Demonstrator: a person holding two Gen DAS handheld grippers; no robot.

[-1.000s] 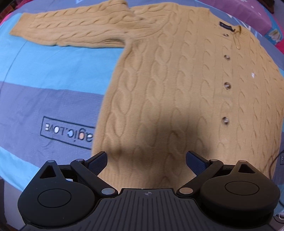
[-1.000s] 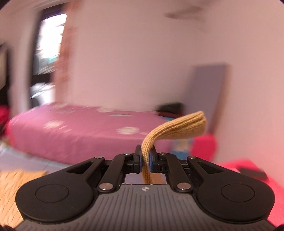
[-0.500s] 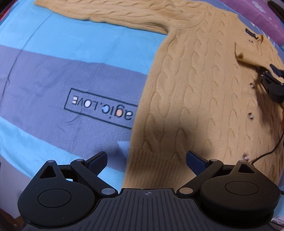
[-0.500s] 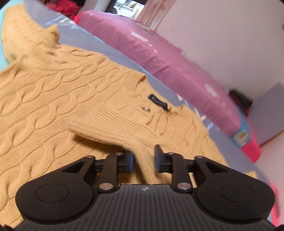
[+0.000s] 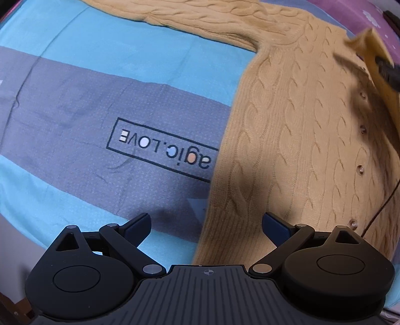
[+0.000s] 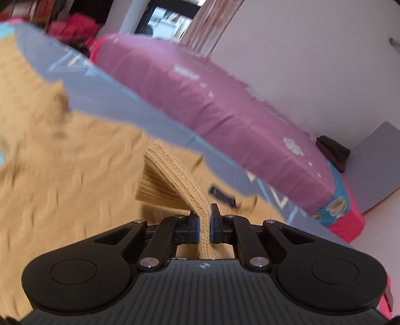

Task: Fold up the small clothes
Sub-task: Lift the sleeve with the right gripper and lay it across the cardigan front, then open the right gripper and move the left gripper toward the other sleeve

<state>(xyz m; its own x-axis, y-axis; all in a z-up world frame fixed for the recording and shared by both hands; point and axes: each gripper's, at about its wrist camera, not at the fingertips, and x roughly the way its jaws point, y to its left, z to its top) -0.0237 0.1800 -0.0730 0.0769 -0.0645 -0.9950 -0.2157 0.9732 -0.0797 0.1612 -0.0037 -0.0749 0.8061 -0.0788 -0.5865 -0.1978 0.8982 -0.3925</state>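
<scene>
Folding the sleeve inward looks like the step in hand. Right gripper has its jaws clamped tight on the ribbed cuff of the tan cable-knit cardigan, which lies flat, buttons up, on the striped bed sheet, filling the right half of the left wrist view. Left gripper has jaws wide apart w/ nothing between them, low centre of frame, over the hem corner and sheet. To do it well: carry the cuff across the chest so the sleeve lies straight, no twist, approx. parallel to the button line; lower before letting go so the knit doesn't spring back. Left could pin the side edge at the hem to stop the body dragging. Other sleeve, at top of frame, is not yet folded.
</scene>
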